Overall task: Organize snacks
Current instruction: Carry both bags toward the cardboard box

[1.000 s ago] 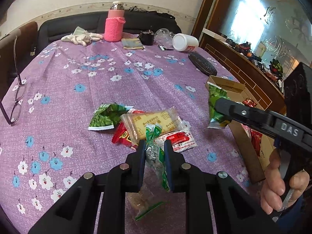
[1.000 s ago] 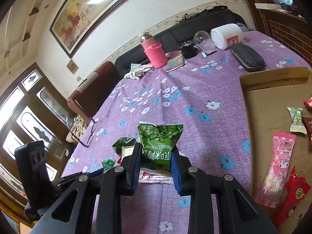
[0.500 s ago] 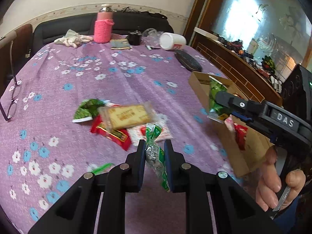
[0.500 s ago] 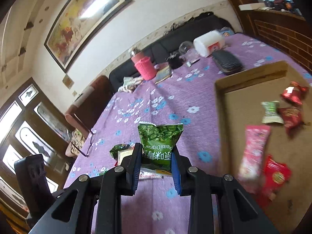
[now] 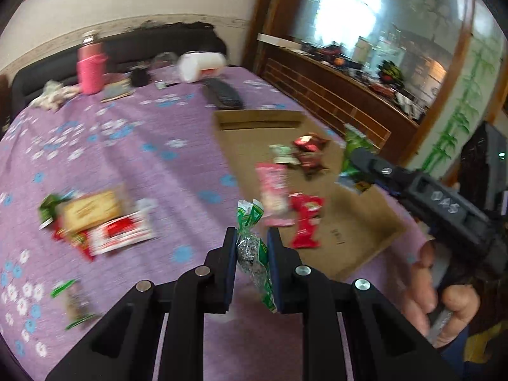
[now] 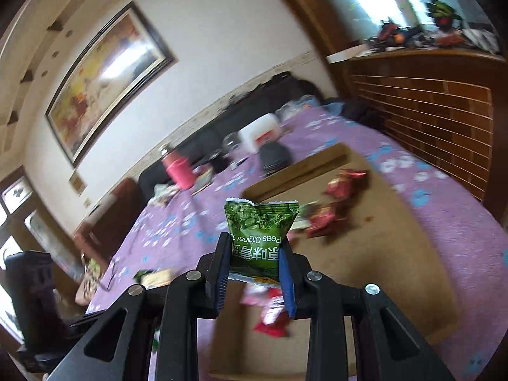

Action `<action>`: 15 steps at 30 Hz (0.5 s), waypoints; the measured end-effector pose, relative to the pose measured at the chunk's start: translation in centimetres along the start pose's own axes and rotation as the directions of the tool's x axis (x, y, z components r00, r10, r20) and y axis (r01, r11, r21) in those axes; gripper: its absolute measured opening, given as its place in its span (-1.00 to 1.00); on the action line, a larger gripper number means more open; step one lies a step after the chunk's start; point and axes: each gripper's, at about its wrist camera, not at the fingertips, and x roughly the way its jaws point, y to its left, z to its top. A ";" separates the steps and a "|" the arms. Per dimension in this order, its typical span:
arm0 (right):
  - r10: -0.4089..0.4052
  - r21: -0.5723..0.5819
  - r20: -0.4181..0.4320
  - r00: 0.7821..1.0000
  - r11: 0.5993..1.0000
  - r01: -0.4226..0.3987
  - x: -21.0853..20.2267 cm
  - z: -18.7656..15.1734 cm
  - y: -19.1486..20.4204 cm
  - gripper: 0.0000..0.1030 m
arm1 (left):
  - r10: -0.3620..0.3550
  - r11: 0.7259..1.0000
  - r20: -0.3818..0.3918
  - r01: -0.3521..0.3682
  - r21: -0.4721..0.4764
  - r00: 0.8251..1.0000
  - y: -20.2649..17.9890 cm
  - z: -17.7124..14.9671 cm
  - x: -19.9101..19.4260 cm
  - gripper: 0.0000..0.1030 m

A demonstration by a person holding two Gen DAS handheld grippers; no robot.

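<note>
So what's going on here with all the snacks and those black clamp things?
A person is sorting snacks with a hand-held gripper in each hand. The left gripper is shut on a small green and silver packet; the right gripper is shut on a green pea packet. Both are held above the purple tablecloth near a flat cardboard tray, where several red and pink snacks already lie. A few more snacks are left in a pile on the cloth.

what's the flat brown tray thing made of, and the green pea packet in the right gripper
Tray: looks like plain corrugated cardboard, matte brown, with a folded flap at its far edge. Green pea packet: probably glossy printed plastic film, with a crimped zigzag top seal and light sheen, clamped in the right gripper.
</note>
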 end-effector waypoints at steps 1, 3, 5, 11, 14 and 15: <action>-0.017 0.012 0.011 1.000 1.000 0.017 -0.1 0.1 -0.7 -0.41 | -0.012 1.000 -0.002 0.012 0.014 1.000 -0.8 0.3 0.3 -0.65; -0.045 0.039 0.023 0.999 0.998 0.045 -0.2 0.1 -2.0 -0.42 | -0.029 0.998 -0.002 0.029 0.050 1.000 -2.9 1.0 1.3 -0.65; -0.045 0.073 0.016 0.999 0.996 0.044 -0.2 0.2 -2.9 -0.42 | -0.053 0.996 -0.002 0.053 0.068 0.999 -4.5 1.8 2.3 -0.65; -0.083 0.102 0.021 0.996 0.992 0.080 -0.1 0.3 -3.9 -0.42 | -0.086 0.990 -0.033 0.089 0.107 0.996 -7.6 2.0 5.8 -0.65; -0.097 0.115 -0.001 0.995 0.989 0.096 0.5 0.2 -4.2 -0.42 | -0.095 0.990 -0.061 0.101 0.104 0.994 -7.3 1.3 7.1 -0.65; -0.099 0.116 -0.016 0.995 0.988 0.101 0.9 0.1 -4.2 -0.42 | -0.099 0.989 -0.074 0.106 0.102 0.992 -7.1 1.1 7.4 -0.65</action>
